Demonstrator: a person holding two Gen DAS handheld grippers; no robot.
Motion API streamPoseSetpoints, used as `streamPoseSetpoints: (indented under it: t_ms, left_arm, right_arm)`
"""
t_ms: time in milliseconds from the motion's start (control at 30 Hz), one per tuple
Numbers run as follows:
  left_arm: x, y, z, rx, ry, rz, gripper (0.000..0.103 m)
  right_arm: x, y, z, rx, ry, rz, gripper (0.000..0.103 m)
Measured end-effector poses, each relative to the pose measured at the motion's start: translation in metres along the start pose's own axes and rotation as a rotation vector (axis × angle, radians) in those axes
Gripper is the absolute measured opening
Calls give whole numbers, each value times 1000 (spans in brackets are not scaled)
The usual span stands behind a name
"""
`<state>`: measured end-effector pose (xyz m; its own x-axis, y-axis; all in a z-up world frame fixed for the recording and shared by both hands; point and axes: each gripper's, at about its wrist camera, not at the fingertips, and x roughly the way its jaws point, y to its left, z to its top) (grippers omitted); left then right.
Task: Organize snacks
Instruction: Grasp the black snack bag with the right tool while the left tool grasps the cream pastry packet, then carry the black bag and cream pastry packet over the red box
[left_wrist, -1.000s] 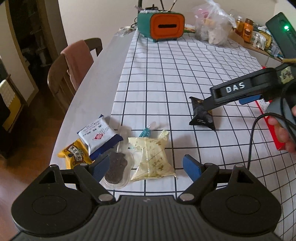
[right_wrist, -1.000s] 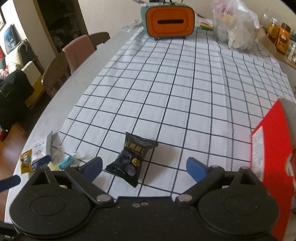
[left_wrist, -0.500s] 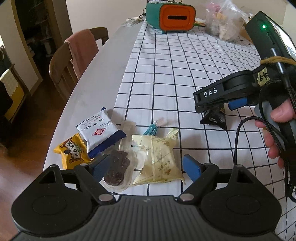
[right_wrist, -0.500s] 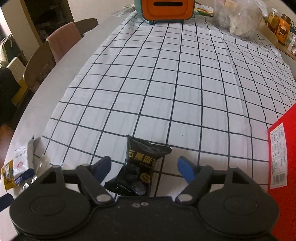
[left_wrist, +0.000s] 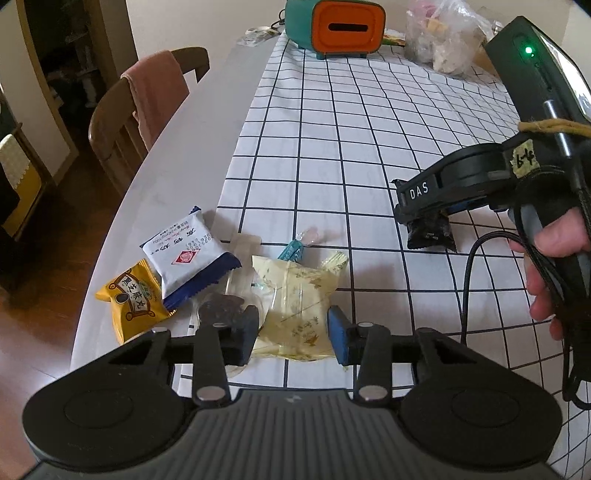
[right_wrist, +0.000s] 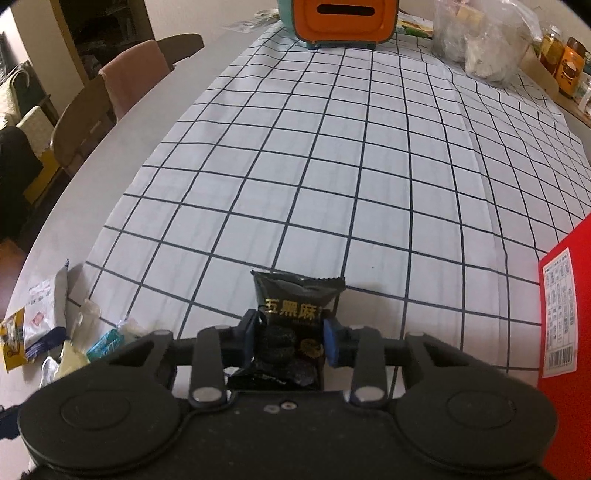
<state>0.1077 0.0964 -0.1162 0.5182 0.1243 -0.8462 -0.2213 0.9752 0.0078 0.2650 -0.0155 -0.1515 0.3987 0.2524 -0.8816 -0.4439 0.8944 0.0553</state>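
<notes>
My right gripper (right_wrist: 289, 339) is shut on a black snack packet (right_wrist: 295, 314) with gold characters, low over the checked cloth; the packet also shows in the left wrist view (left_wrist: 430, 230) under that gripper (left_wrist: 436, 216). My left gripper (left_wrist: 291, 332) has closed in on a pale yellow packet (left_wrist: 295, 306), its pads at the packet's two sides. Beside it lie a clear wrapper with a dark biscuit (left_wrist: 218, 306), a white and blue packet (left_wrist: 188, 254), an orange packet (left_wrist: 131, 299) and a teal candy (left_wrist: 291, 251).
A red box (right_wrist: 561, 325) lies at the right. A teal and orange box (left_wrist: 341, 27) and a clear plastic bag (left_wrist: 443, 40) stand at the far end of the checked cloth (left_wrist: 351, 129). Jars (right_wrist: 565, 62) line the far right. Chairs (left_wrist: 144, 103) stand left of the table.
Both grippers have narrowed from wide open. The right one moved forward over the black packet and closed on it. The left one closed in around the yellow packet.
</notes>
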Motion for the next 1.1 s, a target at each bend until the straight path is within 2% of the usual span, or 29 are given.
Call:
streamPoseSetpoints:
  t_ms: [167, 600, 767, 867, 1100]
  left_arm:
    - [0, 0, 0, 1, 6, -4, 34]
    - [-14, -5, 0, -12, 14, -19, 33]
    - [-25, -13, -1, 9, -5, -24, 22]
    - [-30, -17, -2, 15, -12, -23, 21]
    - [-33, -5, -4, -45, 8, -39, 21]
  right_arm:
    - [-6, 0, -6, -11, -4, -4, 32]
    - [-40, -4, -19, -3, -30, 27, 32]
    - [-60, -10, -26, 6, -54, 44, 32]
    - [-73, -15, -30, 6, -70, 57, 32]
    - [-106, -26, -49, -4, -98, 107, 32]
